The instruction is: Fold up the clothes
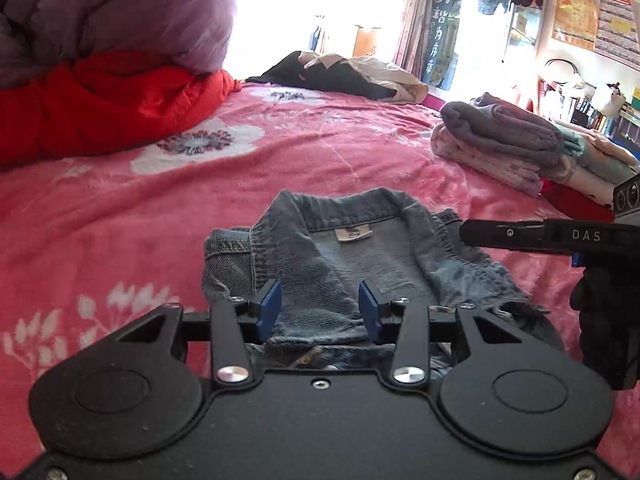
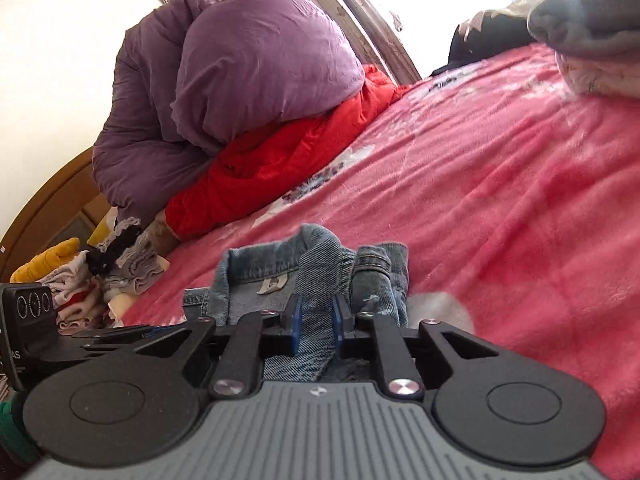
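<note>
A small blue denim jacket (image 1: 360,252) lies collar-up on the pink floral blanket (image 1: 320,152), its white label showing. My left gripper (image 1: 320,308) hovers over the jacket's near hem, its blue pads (image 1: 270,306) apart and not pressing the cloth. My right gripper (image 1: 480,235) reaches in from the right over the jacket's right shoulder. In the right wrist view the right gripper (image 2: 318,320) has a fold of the denim jacket (image 2: 256,280) filling the narrow gap between its pads. The left gripper (image 2: 120,334) shows at the left edge there.
A purple duvet (image 1: 120,12) sits on a red quilt (image 1: 100,108) at the far left. A stack of folded clothes (image 1: 504,140) lies at the right, and a dark and beige heap (image 1: 340,76) near the window. Small garments (image 2: 100,276) are piled by the wooden headboard.
</note>
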The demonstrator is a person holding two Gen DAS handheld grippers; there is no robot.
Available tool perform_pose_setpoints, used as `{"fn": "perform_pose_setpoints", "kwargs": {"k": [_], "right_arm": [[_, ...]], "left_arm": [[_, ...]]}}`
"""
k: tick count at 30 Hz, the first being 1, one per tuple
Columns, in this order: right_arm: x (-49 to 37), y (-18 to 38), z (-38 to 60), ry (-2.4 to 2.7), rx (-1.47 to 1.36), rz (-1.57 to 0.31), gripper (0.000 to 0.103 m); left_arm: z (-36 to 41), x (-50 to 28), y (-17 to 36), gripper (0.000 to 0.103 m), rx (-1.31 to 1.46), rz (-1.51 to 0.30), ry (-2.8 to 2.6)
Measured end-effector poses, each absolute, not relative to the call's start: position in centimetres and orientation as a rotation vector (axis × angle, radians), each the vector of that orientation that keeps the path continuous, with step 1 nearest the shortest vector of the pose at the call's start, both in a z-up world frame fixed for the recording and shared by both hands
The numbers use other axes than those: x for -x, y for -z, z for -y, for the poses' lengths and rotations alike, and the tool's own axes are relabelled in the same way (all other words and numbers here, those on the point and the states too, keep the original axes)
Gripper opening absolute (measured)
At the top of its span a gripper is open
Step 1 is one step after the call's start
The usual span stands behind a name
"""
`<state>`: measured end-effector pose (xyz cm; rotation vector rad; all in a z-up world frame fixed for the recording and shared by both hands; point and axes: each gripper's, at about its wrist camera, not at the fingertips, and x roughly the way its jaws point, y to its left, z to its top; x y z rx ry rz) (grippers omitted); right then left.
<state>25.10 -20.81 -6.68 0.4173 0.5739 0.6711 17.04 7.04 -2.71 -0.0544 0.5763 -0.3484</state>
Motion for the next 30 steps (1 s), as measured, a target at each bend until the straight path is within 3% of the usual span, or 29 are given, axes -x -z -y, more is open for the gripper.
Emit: {"fn": "perform_pose_setpoints", "kwargs": {"k": [2,3,7,11,14,15,20,25,27,30], "right_arm": [[-22.9,4.6,21.0,-0.688,-0.375,-0.518,0.038],[-21.8,3.9,20.8,-0.706,-0.34,-0.506,0.039],[-17.2,2.3,19.2,-0.755,-0.164,-0.507,0.04],[-15.6,4.9,16.3,-0.729,-0.004,-0.571,0.04],[-14.7,6.7,13.9,-0.682,0.151,-0.509,0.04],[-14.5,6.3,13.6,-0.666,0.149,-0.513,0.04],[-12.3,4.8,14.2,-0.643,0.13,-0.47,0.04],[-13.7,5.6,15.4,-0.652,0.03,-0.552,0.04],[-12.8,4.6,16.5,-0.639,-0.004,-0.518,0.041],[-12.6,3.9,18.8,-0.604,-0.16,-0.52,0.059]], "left_arm": [[-6.2,-15.0,1.7,0.042,0.012,-0.56,0.368],[-5.8,-14.2,1.3,0.043,-0.002,-0.553,0.376],[-4.8,-12.8,2.2,0.048,0.044,-0.606,0.379],[-3.5,-13.3,5.6,0.051,-0.007,-0.663,0.325],[-3.6,-13.0,5.3,0.05,0.04,-0.655,0.296],[-3.8,-12.6,4.9,0.047,0.064,-0.642,0.287],[-3.3,-12.3,5.6,0.051,0.05,-0.656,0.27],[-5.4,-11.7,3.7,0.052,0.17,-0.622,0.282],[-6.3,-11.5,2.8,0.059,0.205,-0.612,0.247],[-6.6,-11.8,1.7,0.068,0.188,-0.628,0.167]]}}
